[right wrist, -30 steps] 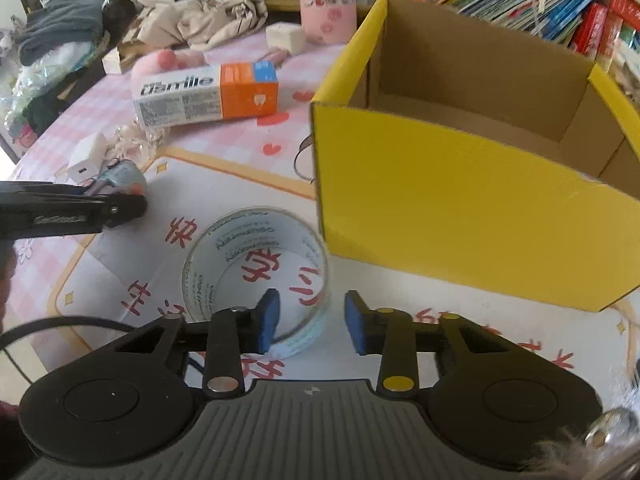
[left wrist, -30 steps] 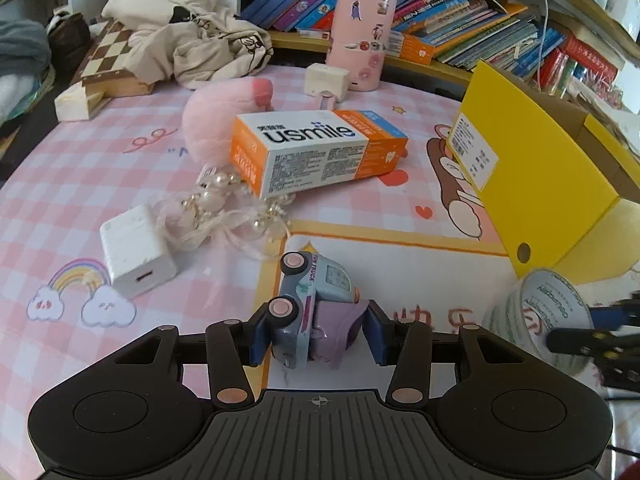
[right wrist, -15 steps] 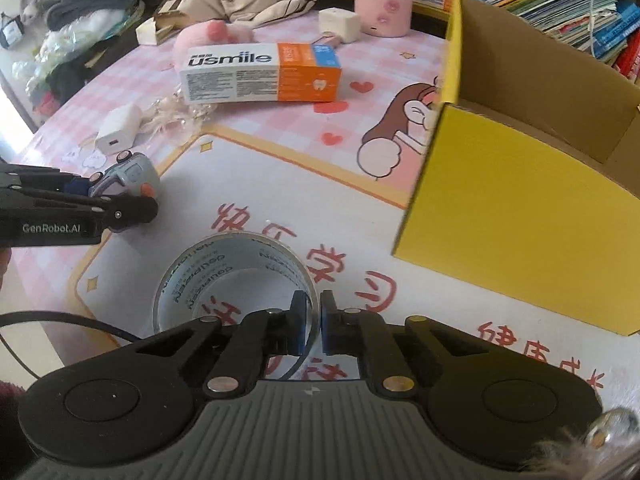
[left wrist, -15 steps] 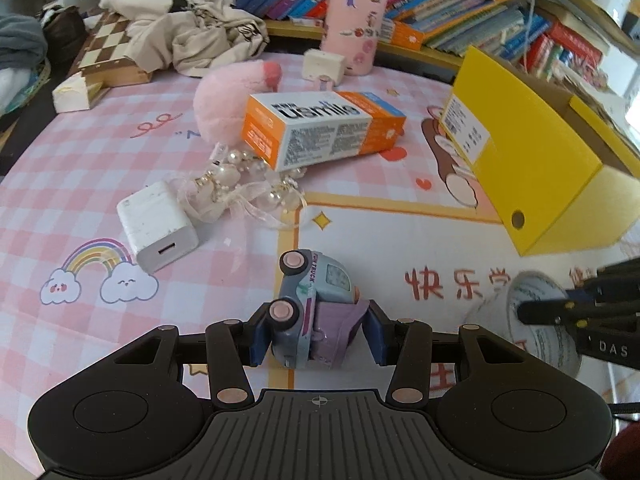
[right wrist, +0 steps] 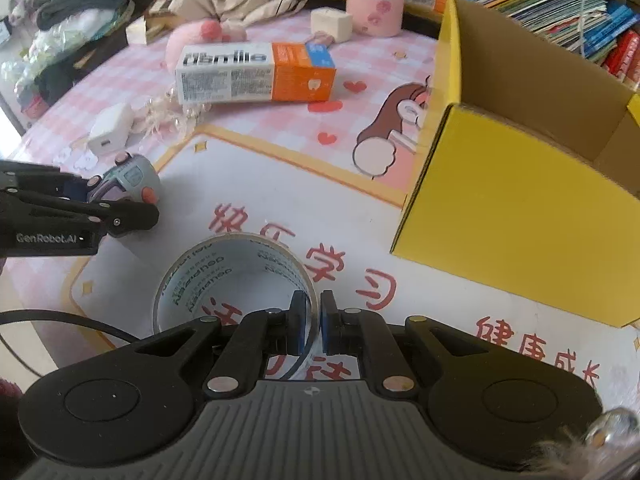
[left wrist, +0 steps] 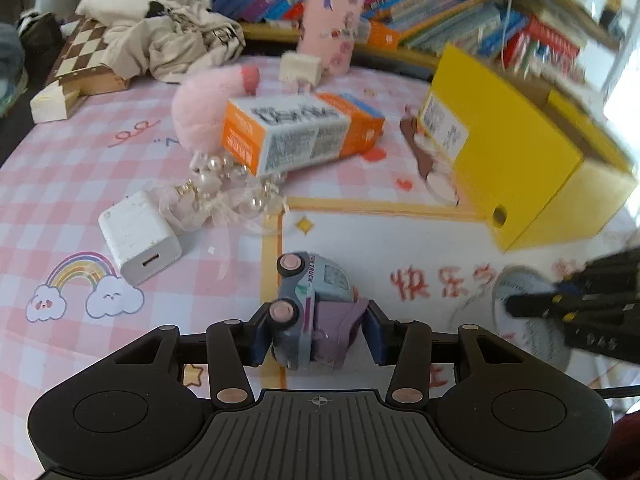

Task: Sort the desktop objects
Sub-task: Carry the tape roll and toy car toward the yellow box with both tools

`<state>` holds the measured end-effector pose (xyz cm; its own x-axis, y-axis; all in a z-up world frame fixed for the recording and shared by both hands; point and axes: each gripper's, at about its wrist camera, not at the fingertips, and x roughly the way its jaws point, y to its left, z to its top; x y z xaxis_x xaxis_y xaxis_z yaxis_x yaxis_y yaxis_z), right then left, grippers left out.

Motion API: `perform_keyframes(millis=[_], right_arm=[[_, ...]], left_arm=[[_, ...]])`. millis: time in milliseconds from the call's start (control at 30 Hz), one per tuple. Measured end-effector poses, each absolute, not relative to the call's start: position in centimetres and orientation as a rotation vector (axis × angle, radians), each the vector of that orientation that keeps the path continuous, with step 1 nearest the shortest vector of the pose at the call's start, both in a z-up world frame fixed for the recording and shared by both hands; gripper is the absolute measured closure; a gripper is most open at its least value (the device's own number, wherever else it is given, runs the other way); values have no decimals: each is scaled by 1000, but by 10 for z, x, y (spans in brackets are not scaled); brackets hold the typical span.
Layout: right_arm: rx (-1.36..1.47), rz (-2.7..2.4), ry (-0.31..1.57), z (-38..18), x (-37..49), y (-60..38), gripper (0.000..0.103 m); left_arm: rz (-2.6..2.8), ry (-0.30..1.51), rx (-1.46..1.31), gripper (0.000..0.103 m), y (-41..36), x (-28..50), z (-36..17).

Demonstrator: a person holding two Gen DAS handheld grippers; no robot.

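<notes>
- Grey-purple toy truck (left wrist: pixel 316 312) clamped in left gripper (left wrist: pixel 316 334) jaws, over pink tabletop (left wrist: pixel 60 168).
- Right gripper (right wrist: pixel 314 322) jaws pinch tape roll (right wrist: pixel 224 268) wall (one jaw inside the ring).
- Yellow box (right wrist: pixel 516 216) near tape, open.

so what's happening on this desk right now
A person is sorting desk clutter with a handheld gripper in each hand. The left gripper is shut on a small toy truck; the right gripper pinches the wall of a clear tape roll. Both sit over the mat near an open yellow box that looks empty where visible. A toothpaste box, white charger and pearl trinket lie unsorted behind.
</notes>
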<state>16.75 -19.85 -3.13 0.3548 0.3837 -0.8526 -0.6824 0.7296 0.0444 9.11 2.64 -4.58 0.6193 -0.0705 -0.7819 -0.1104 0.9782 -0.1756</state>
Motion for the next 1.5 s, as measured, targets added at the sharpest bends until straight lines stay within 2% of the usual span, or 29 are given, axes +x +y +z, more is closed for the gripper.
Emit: perform_keyframes(millis=[500, 1500], right_arm=[[-340, 689, 936, -13, 147, -193, 96], [-303, 538, 949, -6, 92, -195, 96]], left_arm=[[-58, 818, -256, 58, 34, 80, -20], [-221, 794, -235, 58, 40, 52, -19]])
